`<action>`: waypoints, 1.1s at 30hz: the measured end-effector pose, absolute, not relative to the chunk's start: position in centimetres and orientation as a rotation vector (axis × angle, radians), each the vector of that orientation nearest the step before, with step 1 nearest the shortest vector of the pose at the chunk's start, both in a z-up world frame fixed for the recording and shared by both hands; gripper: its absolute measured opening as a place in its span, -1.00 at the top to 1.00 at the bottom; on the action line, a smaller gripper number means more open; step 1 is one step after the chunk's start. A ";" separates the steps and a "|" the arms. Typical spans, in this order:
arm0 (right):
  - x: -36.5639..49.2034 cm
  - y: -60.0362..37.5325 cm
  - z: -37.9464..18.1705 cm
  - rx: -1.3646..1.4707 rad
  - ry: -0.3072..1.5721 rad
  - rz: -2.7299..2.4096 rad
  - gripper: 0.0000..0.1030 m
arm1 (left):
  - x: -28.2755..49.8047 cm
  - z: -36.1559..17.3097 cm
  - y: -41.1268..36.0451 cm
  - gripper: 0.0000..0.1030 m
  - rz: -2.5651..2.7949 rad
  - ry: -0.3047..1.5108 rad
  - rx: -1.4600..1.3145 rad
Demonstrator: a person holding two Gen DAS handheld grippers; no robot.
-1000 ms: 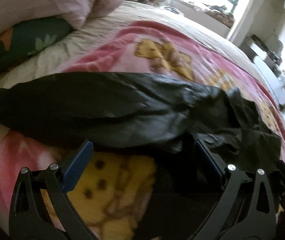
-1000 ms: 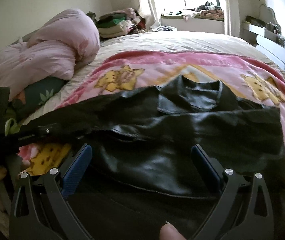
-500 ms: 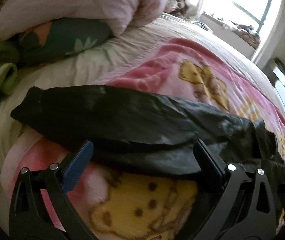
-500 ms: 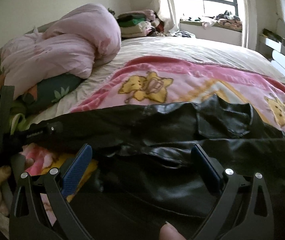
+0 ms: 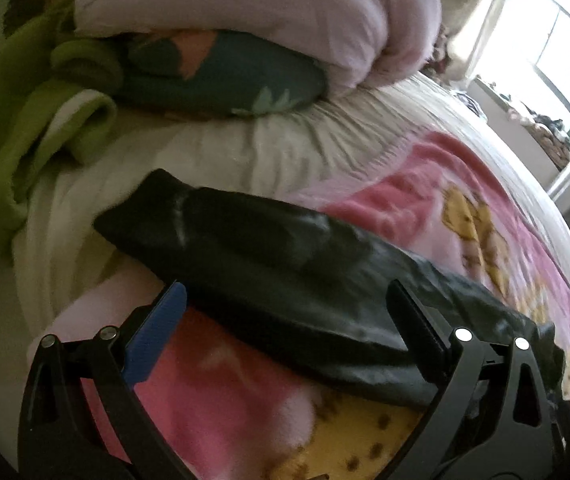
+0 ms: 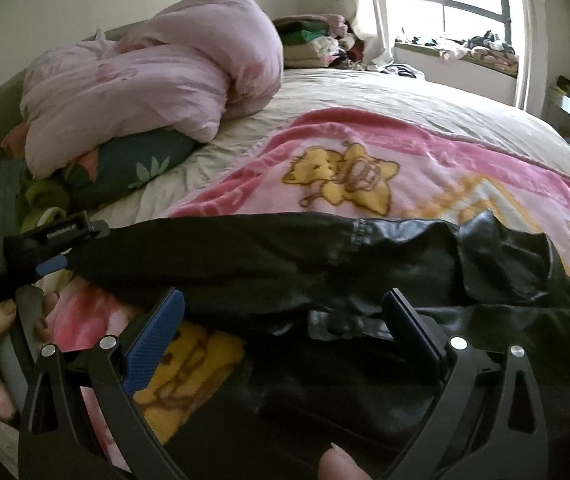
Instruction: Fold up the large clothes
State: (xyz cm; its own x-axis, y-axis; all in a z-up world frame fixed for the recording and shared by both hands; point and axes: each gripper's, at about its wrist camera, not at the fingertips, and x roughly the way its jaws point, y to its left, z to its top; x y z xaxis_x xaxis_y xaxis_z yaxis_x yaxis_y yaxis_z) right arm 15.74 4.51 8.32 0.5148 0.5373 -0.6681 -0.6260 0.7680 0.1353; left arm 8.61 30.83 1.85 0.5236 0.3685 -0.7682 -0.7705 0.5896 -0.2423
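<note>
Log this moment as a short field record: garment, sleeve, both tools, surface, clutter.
garment: black leather jacket, lying on the blanket
sleeve: stretched out flat toward the pillows
left tool: open, over the sleeve, gripping nothing
right tool: open, over the jacket body, gripping nothing
surface: pink cartoon blanket on the bed
clutter: pink duvet, green blanket

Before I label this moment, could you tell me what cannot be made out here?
- Black jacket: its lower body is cut off by the bottom edge of the right wrist view and covered by the right gripper.
- Jacket sleeve: motion-blurred in the left wrist view.
- Windowsill clutter: too small, washed out by backlight.
</note>
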 end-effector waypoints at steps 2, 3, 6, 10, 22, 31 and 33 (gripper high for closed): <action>15.8 5.3 8.3 -0.126 0.760 0.712 -0.91 | 8.3 1.3 31.7 -0.82 0.758 0.745 -0.646; 15.9 5.6 8.3 -0.124 0.763 0.719 -0.91 | 8.2 0.9 32.2 -0.82 0.771 0.754 -0.668; 15.9 6.7 8.3 -0.122 0.769 0.736 -0.91 | 7.8 0.0 33.5 -0.82 0.801 0.766 -0.719; 15.5 7.7 8.2 -0.129 0.771 0.753 -0.91 | 7.4 -1.0 34.8 -0.82 0.828 0.777 -0.772; 14.6 7.0 7.1 -0.126 0.797 0.734 -0.91 | 8.1 -4.5 37.1 -0.68 0.747 0.746 -0.929; 13.5 3.7 7.7 -0.144 0.761 0.711 -0.91 | 8.4 -3.4 36.9 0.77 0.624 0.704 -0.907; 13.3 2.4 7.8 -0.131 0.757 0.701 -0.91 | 8.0 -2.3 36.7 0.82 0.579 0.644 -0.915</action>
State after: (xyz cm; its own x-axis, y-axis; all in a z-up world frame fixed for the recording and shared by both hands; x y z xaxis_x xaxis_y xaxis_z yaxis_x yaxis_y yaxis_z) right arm 13.27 2.44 7.79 0.5139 0.5360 -0.6697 -0.6266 0.7678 0.1337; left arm 8.02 36.65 -2.29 0.6718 0.1802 -0.7185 -0.6955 0.4872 -0.5281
